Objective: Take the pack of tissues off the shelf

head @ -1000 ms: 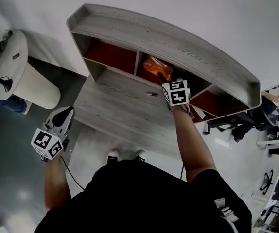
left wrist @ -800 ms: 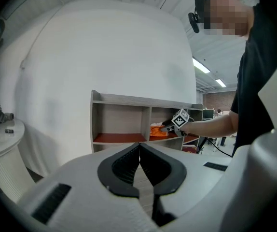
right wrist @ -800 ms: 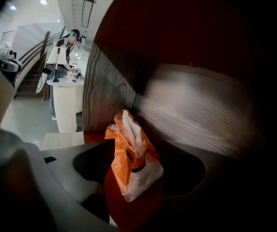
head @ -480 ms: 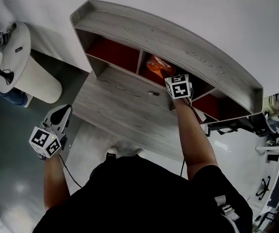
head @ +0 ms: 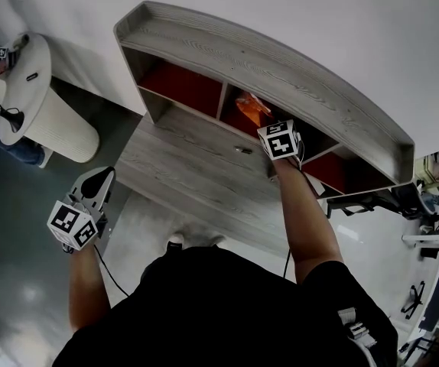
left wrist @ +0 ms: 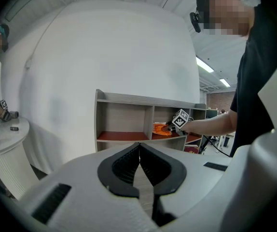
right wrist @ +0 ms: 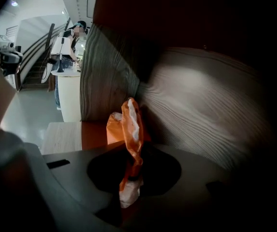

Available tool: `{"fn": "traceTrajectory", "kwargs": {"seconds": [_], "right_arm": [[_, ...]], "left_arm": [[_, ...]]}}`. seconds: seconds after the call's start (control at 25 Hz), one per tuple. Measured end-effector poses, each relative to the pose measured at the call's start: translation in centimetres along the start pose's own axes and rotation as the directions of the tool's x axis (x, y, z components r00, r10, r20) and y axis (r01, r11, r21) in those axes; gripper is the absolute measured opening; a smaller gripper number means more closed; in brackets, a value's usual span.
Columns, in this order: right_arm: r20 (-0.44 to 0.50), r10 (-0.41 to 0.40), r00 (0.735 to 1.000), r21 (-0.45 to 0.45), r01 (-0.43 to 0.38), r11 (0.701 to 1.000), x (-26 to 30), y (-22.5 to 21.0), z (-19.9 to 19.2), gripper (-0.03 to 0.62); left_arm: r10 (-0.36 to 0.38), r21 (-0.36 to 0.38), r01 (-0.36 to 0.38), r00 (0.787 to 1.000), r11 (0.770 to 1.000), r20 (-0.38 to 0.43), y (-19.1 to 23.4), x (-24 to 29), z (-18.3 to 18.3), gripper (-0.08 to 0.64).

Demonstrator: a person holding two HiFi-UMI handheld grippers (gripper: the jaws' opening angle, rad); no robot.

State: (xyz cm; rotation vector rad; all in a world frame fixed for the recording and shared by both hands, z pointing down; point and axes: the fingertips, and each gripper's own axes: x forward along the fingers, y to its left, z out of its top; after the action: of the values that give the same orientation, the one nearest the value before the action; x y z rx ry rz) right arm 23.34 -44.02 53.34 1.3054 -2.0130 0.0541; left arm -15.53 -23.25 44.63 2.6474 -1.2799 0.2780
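Observation:
The pack of tissues is orange and lies in the middle compartment of the grey wooden shelf. My right gripper reaches into that compartment. Its jaws have just been closing and now pinch the pack's crumpled wrapper, which stands up between them; the right gripper is shut on it. My left gripper hangs low at the left, away from the shelf. In its own view the left gripper has its pads touching, with nothing between them, and the pack shows far off.
A grey wooden board juts out below the compartments, with a small dark object on it. A round white pedestal table stands at the left. The shelf's compartments have red floors. Office chairs crowd the right side.
The right gripper has gone a little deeper into the middle compartment and closed on the orange pack, whose wrapper now stands bunched up. The left gripper has stayed where it was.

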Motion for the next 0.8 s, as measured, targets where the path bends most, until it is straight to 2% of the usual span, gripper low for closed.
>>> {"fn": "traceTrajectory", "kwargs": {"seconds": [0.2,0.4,0.48,0.8], "right_arm": [[-0.007,-0.003,1.0,-0.012,0.003,1.0,-1.0,0.0,-0.1,0.031],[0.039,-0.03,0.999,0.068,0.027,0.997,-2.2,-0.8,-0.1,0.03],[0.042,-0.034,0.999,0.066,0.031,0.997,-2.6,-0.8,0.0,0.029],[0.097,-0.034,0.995,0.085,0.026,0.996,-4.5,0.2,0.8,0.029]], "left_arm": [[-0.011,0.0,0.011,1.0,1.0,0.005,-0.3,0.3,0.2,0.017],[-0.033,0.003,0.033,0.999,0.999,0.02,-1.4,0.2,1.0,0.017],[-0.04,0.015,0.039,0.999,0.999,0.027,-1.6,-0.2,1.2,0.017],[-0.006,0.001,0.006,0.999,1.0,0.033,-1.7,-2.1,1.0,0.017]]}}
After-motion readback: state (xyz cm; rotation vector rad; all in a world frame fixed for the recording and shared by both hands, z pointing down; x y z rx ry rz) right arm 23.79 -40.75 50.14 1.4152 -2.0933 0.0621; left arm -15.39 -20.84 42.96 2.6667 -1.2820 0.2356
